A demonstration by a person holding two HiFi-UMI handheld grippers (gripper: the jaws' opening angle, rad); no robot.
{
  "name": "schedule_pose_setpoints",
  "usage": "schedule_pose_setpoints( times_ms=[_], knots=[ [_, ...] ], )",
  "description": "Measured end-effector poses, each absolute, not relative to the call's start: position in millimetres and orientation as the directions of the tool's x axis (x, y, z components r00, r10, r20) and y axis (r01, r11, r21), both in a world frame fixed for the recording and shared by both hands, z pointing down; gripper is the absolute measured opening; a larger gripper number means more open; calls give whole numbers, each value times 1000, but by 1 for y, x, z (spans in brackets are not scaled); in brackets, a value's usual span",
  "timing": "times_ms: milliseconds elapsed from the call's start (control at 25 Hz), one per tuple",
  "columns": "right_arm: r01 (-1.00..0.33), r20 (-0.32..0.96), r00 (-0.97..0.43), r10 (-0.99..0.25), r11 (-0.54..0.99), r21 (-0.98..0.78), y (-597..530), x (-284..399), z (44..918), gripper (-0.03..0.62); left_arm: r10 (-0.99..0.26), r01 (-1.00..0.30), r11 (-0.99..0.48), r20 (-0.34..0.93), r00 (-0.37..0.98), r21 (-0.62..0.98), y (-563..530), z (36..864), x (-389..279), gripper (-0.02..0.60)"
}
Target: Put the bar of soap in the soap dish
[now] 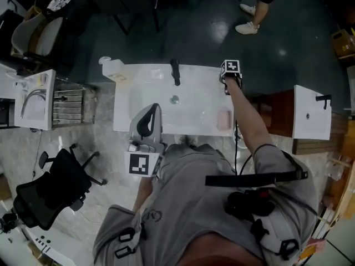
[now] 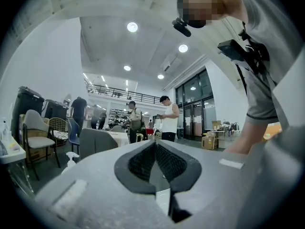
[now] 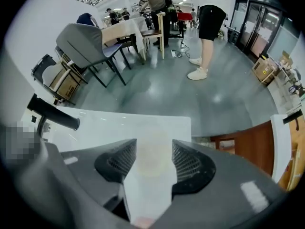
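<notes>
Steeply tilted down, the right tool stands open over a blurred pale round bar on the white desk; left tool closed, empty

The person wears a grey short-sleeved T-shirt crossed by a black strap, with what seems a black pack and thin cables. The left tool and right tool are grey shells with dark ribbed pads, each bearing a black-and-white marker cube.
</notes>
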State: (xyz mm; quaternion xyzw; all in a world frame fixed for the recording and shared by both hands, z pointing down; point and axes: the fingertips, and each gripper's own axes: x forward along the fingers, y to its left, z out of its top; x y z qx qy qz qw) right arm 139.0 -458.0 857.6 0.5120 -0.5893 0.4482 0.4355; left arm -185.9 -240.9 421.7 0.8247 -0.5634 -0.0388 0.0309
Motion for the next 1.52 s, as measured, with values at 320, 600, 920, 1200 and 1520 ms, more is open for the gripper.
schedule_pose_setpoints(
  times_ms=[320, 600, 920, 1200, 1520],
  knots=[
    [-997, 994, -51, -96, 68, -44, -451, 133, 902, 294, -945, -944, -321, 34, 324, 71, -228, 441, -185, 0],
    [-996, 993, -49, -107, 81, -40, -460, 134, 913, 291, -949, -948, -312, 35, 314, 56, -219, 432, -179, 0],
    [-991, 985, -80, -151, 122, -62, -458, 133, 910, 287, -952, -952, -304, 29, 305, 46, -209, 430, -178, 0],
    [-976, 966, -215, -142, 63, -208, -445, 140, 894, 282, -949, -948, -315, -5, 315, 43, -207, 423, -175, 0],
    [-967, 953, -254, -162, 42, -251, -441, 152, 885, 270, -944, -944, -328, 12, 328, 44, -207, 424, -170, 0]
  ],
)
